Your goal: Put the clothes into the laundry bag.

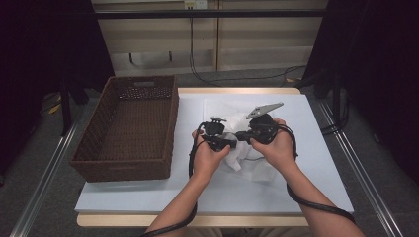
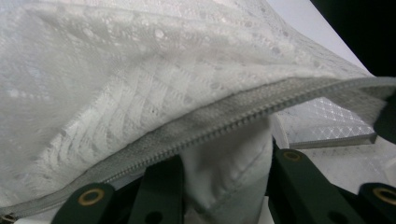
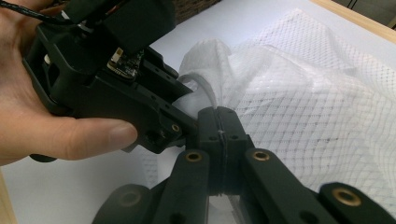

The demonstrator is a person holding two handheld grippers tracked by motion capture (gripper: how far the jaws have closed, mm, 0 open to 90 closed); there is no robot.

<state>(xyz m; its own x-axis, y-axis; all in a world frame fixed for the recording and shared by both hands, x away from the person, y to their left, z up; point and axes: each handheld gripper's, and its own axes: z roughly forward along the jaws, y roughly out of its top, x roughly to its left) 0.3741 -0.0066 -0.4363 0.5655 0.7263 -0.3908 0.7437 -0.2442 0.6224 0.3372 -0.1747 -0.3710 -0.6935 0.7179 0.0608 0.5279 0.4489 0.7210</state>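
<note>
A white mesh bag [image 1: 225,109] lies rumpled on the pale table [image 1: 316,163]; its grey zipper [image 2: 224,123] runs along an open edge. A white cloth [image 2: 229,163] hangs below that edge between the jaws of my left gripper [image 2: 224,172], which is shut on it. My right gripper [image 3: 219,126] is shut on a thin edge of the mesh bag [image 3: 317,107]. The left gripper [image 3: 184,105] sits right beside it, pinching the white cloth [image 3: 205,56]. In the high view both grippers, left [image 1: 231,143] and right [image 1: 241,135], meet tip to tip over the bag.
A dark brown woven basket [image 1: 131,123] stands on the left of the table, its bottom bare. Black cables trail from both grippers along the forearms. Beyond the table's far edge are a wall panel and loose cables on the floor.
</note>
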